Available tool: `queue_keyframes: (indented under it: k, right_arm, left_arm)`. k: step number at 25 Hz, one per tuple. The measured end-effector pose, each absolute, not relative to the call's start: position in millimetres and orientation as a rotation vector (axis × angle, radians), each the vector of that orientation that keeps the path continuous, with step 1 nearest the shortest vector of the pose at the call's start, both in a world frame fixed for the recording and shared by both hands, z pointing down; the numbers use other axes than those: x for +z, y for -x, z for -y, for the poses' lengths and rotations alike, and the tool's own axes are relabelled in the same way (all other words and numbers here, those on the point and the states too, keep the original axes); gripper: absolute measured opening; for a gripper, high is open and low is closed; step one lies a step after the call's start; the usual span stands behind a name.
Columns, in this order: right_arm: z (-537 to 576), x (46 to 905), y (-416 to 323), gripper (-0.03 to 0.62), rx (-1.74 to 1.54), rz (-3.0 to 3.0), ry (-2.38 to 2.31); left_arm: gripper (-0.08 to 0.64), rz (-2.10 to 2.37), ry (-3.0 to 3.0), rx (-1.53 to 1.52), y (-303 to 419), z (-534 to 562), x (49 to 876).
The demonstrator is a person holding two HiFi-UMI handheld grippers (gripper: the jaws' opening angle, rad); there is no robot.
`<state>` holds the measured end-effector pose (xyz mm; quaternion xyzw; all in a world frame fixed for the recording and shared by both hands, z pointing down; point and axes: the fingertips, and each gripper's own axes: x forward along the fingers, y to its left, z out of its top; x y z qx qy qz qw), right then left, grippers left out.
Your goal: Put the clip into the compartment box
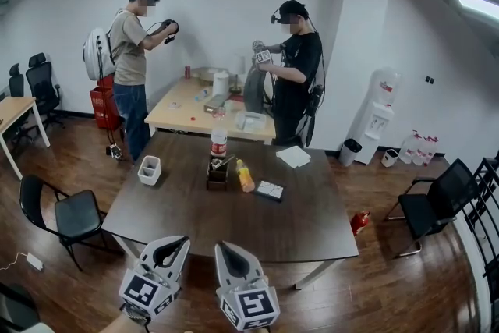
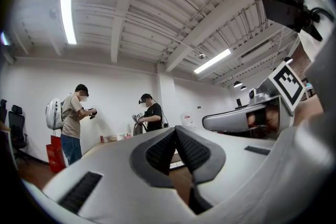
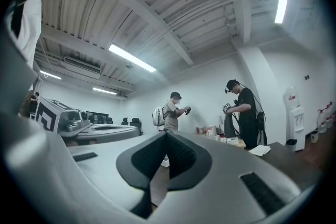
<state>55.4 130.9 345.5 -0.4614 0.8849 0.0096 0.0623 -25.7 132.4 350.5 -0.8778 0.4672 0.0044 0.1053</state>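
Note:
My left gripper point(image 1: 179, 242) and right gripper point(image 1: 221, 246) hang side by side over the near edge of the dark table point(image 1: 187, 218). Both are shut with nothing between the pads, as the left gripper view point(image 2: 175, 131) and the right gripper view point(image 3: 166, 137) also show. Far ahead on the table lie a flat compartment box point(image 1: 270, 190), a small dark holder point(image 1: 217, 172) and a yellow item point(image 1: 245, 176). I cannot make out a clip at this distance. Both grippers are well short of these things.
A white cup-like bin point(image 1: 149, 169), a bottle point(image 1: 219, 141) and white paper point(image 1: 294, 156) also sit on the table. Two people stand at a lighter table point(image 1: 183, 117) behind. Black chairs point(image 1: 66, 216) point(image 1: 431, 203) flank the dark table.

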Motion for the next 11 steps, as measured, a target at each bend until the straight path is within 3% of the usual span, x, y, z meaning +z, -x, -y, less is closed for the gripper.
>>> queue_keyframes:
  k: [11]
  right_arm:
    - [-125.6,342.3,-49.7,-0.008,0.069,-2.68,1.392]
  left_arm:
    - [0.003,-1.36,2.579,0.031,28.8,-127.0,345.1]
